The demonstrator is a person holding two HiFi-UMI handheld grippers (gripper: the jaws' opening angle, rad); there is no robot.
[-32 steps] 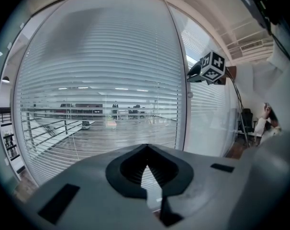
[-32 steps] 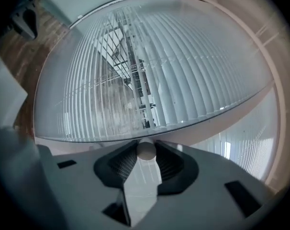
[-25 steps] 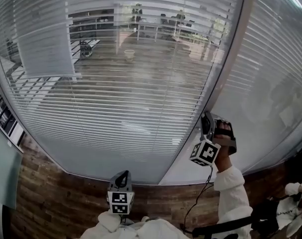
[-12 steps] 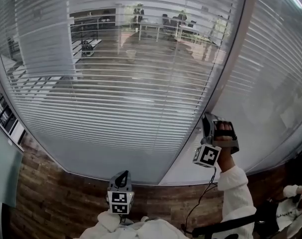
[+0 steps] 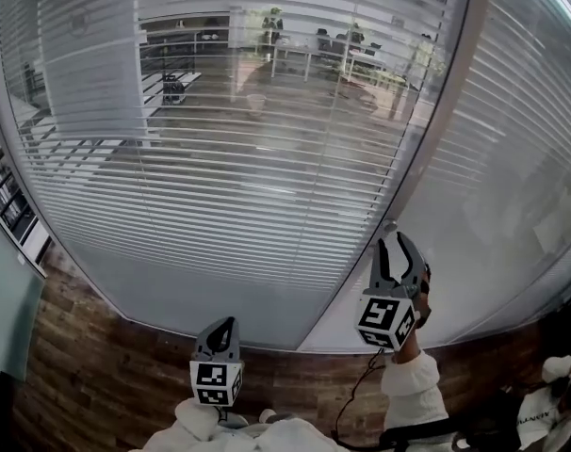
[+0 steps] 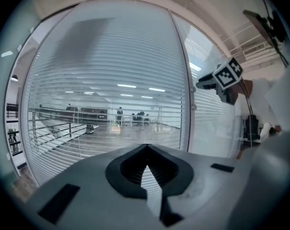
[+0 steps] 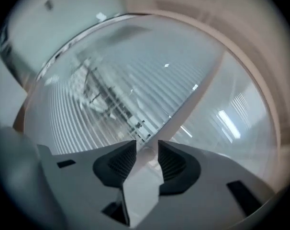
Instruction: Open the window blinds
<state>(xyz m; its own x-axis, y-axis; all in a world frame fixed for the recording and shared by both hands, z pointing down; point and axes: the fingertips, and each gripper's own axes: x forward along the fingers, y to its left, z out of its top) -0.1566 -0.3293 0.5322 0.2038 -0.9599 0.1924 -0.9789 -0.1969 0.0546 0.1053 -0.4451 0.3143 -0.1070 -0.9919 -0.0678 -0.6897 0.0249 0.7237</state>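
Note:
White slatted blinds (image 5: 248, 158) hang behind a large glass pane, and their slats are tilted enough to show the room beyond. A small round knob (image 5: 390, 225) sits on the pale upright frame (image 5: 436, 121) between the panes. My right gripper (image 5: 396, 238) stands upright at the frame, its jaws opening, with the knob (image 7: 146, 153) between the fingertips and gaps at either side. The left gripper (image 5: 223, 322) hangs low in front of the glass, shut on nothing. In the left gripper view the right gripper (image 6: 198, 85) points at the frame.
A second pane with closed blinds (image 5: 521, 177) lies right of the frame. Wood-patterned floor (image 5: 97, 384) runs below the glass. A cable (image 5: 356, 398) trails from the right gripper. Another person's white sleeve (image 5: 554, 365) shows at the lower right.
The right gripper has rolled from lying on its side to upright and has slid down and left along the frame. Its jaws now stand apart around the knob. The left gripper rose slightly.

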